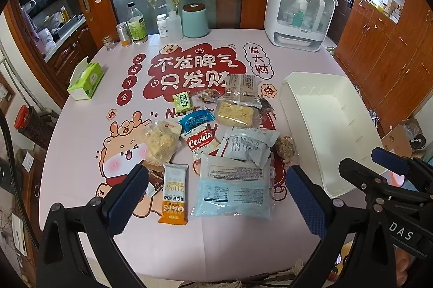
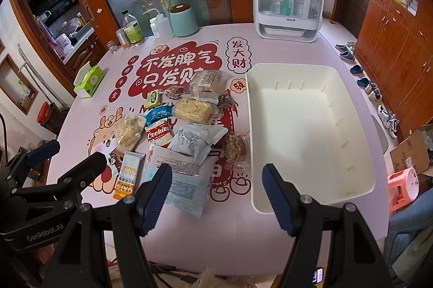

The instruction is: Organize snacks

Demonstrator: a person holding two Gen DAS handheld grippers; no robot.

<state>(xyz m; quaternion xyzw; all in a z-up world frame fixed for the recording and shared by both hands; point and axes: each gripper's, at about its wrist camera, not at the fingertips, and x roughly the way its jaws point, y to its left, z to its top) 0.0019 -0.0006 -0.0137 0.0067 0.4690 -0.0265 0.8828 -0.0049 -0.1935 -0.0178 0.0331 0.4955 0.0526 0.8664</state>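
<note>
Snacks lie in a loose heap near the middle of a pink printed table cover (image 1: 81, 152), all of them outside the white plastic bin (image 2: 311, 131) that stands just to their right with nothing in it. Nearest the cameras lies a large pale-blue packet (image 1: 232, 193), label side up, and just to its left an orange-and-white oat bar (image 1: 174, 196) (the word OATS reads upside down from here). Behind these sit a grey-white sachet (image 1: 247, 142), a red-and-white Cookies pack (image 1: 201, 140), a blue wrapped biscuit (image 1: 196, 120), a clear bag of pale puffed chunks (image 1: 161, 139), a yellow crumbly cake in clear film (image 1: 235, 113), a small green packet (image 1: 182, 101) and a clear flat pack (image 1: 240, 88) at the far end. A nutty brittle piece in clear wrap (image 2: 236, 147) lies closest to the bin's left wall. The left gripper (image 1: 216, 196) hovers over the near snacks with its blue-padded jaws spread wide and nothing between them. The right gripper (image 2: 216, 196) hangs above the bare cloth between the heap and the bin, jaws likewise wide apart and holding nothing. At the table's far edge stand a green tissue box (image 1: 86, 79), several bottles, a mint-green canister (image 1: 194, 20) and a white domed cabinet (image 1: 300, 15).
</note>
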